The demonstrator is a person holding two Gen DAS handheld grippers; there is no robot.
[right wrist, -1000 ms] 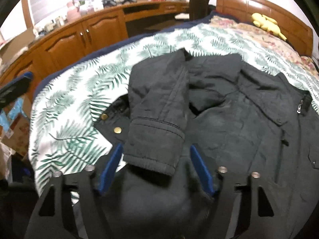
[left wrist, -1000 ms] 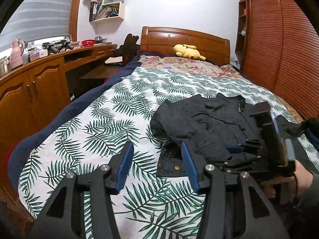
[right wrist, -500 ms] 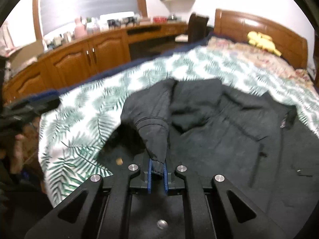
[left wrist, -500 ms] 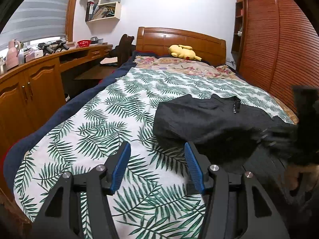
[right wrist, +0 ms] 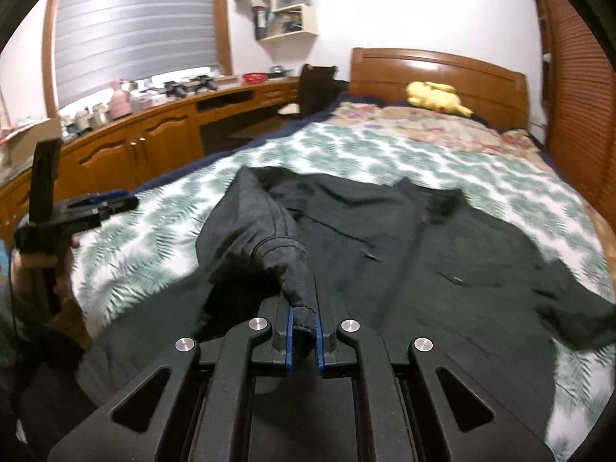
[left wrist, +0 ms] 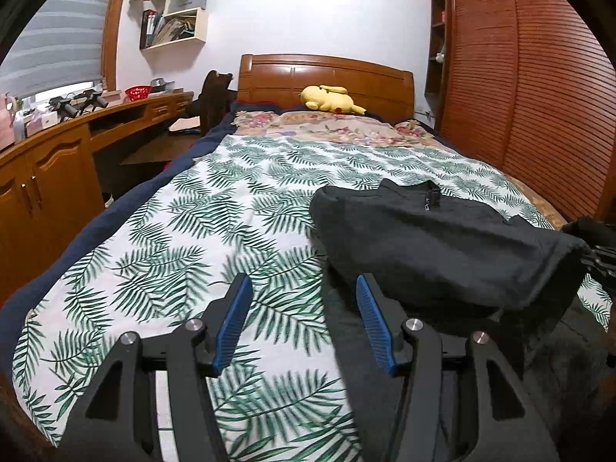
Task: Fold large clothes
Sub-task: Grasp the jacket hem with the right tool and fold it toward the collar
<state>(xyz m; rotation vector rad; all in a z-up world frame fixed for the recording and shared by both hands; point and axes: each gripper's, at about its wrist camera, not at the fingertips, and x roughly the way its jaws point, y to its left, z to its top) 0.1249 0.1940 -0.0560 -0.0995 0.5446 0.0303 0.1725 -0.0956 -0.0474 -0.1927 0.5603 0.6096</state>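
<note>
**Sleeve cuff pinched and lifted across a dark jacket on the bed**

Seen from the right wrist: right gripper (right wrist: pixel 304 340) at 6 o'clock, jaws clenched on the cuff (right wrist: pixel 298 288) of a dark jacket (right wrist: pixel 442 254). Sleeve (right wrist: pixel 254 223) drawn up in a taut ridge from 10 o'clock down to the jaws, held off the cloth, probably so it can be carried over the body of the jacket for a fold. Rest of the jacket spread flat on the bed (right wrist: pixel 161 231), filling the middle and running out to 3 o'clock, collar toward 12 o'clock. Pinch set at the very hem of the cuff, likely chosen because the thick stitched edge gives a firm bite and lets the whole sleeve follow.

Seen from the left wrist: left gripper (left wrist: pixel 304 317) at 6 o'clock, jaws released, about half spread, nothing between them. Only leaf-print bedspread (left wrist: pixel 173 238) under the gap, edge of the jacket just beside the right-hand finger. Raised sleeve visible as a dark band from the centre out to 3 o'clock. Left gripper apparently kept free and near the jacket's edge to steady or take the cloth when needed.

Beyond the jacket, at 12 o'clock: a yellow stuffed toy (left wrist: pixel 331 100) against the wooden headboard (left wrist: pixel 323 73). At 9 o'clock: wooden cupboards (left wrist: pixel 42 192) along the wall.
</note>
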